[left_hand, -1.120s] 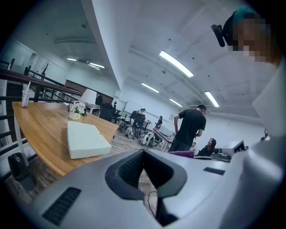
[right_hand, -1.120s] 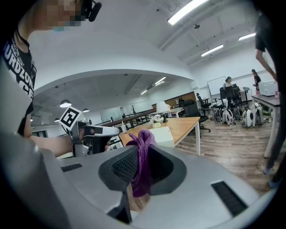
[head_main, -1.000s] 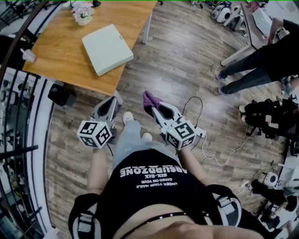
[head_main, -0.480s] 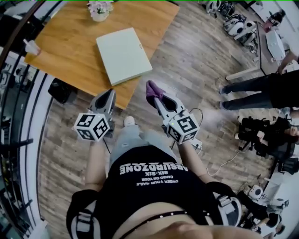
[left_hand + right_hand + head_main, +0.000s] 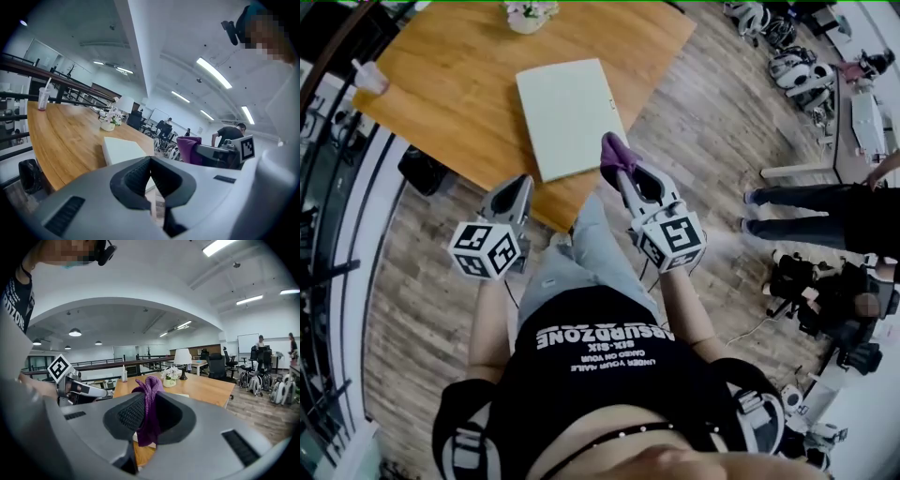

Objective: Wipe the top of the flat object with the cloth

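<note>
flat object [image 5: 570,117]: on the table [image 5: 450,89], just ahead-left of the right claw [image 5: 622,172].
risk: unheld, it may slide under the wipe; the bunched cloth [image 5: 616,152] may slip free, letting bare tips scrape.
look: pale, thin, plain rectangular top.
right claw: clamped on the purple cloth.
left claw [image 5: 521,190]: jaws together, empty, near the table edge.

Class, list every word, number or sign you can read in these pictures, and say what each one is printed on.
"ABSURDZONE": upside down on the person's black T-shirt.
"SIX-SIX": smaller, beneath it on the same shirt.
Finer lines there: too small to read.
Cubes on the left gripper and right gripper: square markers only, no letters.
</note>
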